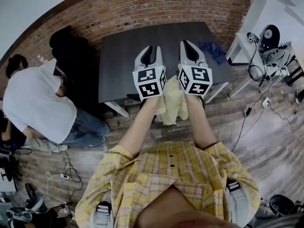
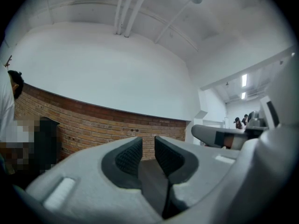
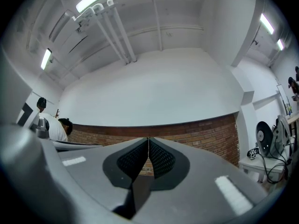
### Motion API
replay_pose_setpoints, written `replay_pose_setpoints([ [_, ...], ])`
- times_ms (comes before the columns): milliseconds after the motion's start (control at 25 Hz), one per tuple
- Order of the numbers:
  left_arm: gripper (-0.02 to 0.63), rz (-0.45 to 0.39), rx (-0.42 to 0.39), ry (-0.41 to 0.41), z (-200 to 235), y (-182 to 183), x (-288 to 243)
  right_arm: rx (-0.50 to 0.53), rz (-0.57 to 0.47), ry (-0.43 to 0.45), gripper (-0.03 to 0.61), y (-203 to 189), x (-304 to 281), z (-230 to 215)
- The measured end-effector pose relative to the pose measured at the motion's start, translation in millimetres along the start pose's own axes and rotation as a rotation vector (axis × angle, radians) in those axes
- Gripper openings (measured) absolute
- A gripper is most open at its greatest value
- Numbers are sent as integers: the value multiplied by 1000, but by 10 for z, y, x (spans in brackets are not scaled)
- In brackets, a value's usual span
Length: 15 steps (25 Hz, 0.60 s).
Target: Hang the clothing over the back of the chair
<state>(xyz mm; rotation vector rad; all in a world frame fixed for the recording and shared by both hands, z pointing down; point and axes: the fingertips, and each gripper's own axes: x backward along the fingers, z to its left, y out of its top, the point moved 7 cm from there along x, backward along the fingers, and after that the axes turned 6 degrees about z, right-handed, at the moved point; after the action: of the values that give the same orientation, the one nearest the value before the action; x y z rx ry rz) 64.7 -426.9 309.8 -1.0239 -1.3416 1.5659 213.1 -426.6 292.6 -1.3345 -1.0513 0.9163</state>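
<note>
A pale yellow garment [image 1: 172,106] hangs at the near edge of the dark table [image 1: 123,56], between the person's forearms; what it hangs on is mostly hidden. A blue piece of clothing [image 1: 213,50] lies crumpled on the table's right end. Both grippers are held up high above the table, pointing away from the person. My left gripper [image 1: 148,50] [image 2: 148,146] is open by a narrow gap with nothing in it. My right gripper [image 1: 188,45] [image 3: 148,148] is shut, pads touching, and holds nothing. Both gripper views show only the brick wall and ceiling beyond the jaws.
A person in a white shirt [image 1: 38,103] crouches left of the table. A white desk [image 1: 266,13] with equipment stands at the right, and cables [image 1: 256,113] trail over the wooden floor. A brick wall [image 1: 156,6] runs behind the table.
</note>
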Motion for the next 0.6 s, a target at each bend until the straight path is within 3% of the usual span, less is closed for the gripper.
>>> replay_pose_setpoints([
  [360, 79, -17, -17, -32, -78, 33, 254, 18, -6, -6, 8, 60, 237, 132],
  [600, 32, -33, -32, -44, -168, 47, 480, 20, -14, -3, 8, 104, 471, 207],
])
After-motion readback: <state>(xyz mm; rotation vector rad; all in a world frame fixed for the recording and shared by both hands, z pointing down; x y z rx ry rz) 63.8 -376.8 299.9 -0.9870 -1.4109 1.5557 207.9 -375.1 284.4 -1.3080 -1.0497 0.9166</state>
